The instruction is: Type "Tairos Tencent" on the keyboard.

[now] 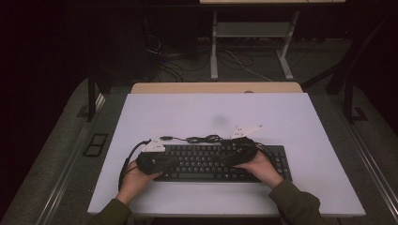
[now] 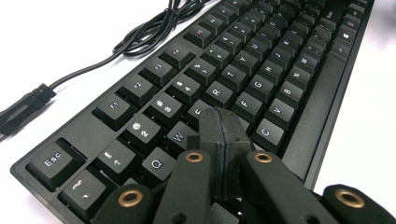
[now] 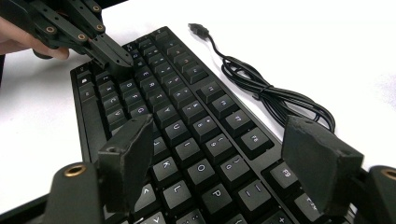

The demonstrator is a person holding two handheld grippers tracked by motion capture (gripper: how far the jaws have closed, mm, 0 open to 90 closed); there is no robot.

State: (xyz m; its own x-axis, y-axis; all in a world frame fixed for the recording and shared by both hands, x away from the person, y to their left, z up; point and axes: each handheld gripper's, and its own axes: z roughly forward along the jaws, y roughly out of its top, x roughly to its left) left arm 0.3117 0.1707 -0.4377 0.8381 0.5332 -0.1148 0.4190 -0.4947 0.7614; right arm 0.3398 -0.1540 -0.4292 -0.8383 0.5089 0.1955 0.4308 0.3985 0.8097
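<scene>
A black keyboard (image 1: 211, 161) lies near the front of the white tabletop (image 1: 216, 112). Its black cable (image 1: 202, 138) is coiled just behind it, and the loose USB plug (image 2: 23, 107) lies on the table. My left gripper (image 2: 223, 116) is shut with nothing between its jaws. Its tip points down at the keys near E and D on the keyboard (image 2: 261, 70); contact is unclear. The left gripper (image 3: 119, 58) also appears far off in the right gripper view. My right gripper (image 3: 219, 154) hangs open over the right-hand letter keys (image 3: 187, 116), with its pads (image 3: 126, 158) spread wide.
A person's hands (image 1: 136, 180) hold both grippers at the keyboard's ends. Bare white tabletop stretches behind the keyboard and to both sides. Beyond the table's far wooden edge (image 1: 216, 87) are a desk frame (image 1: 214, 47) and loose cables on the floor (image 1: 244, 63).
</scene>
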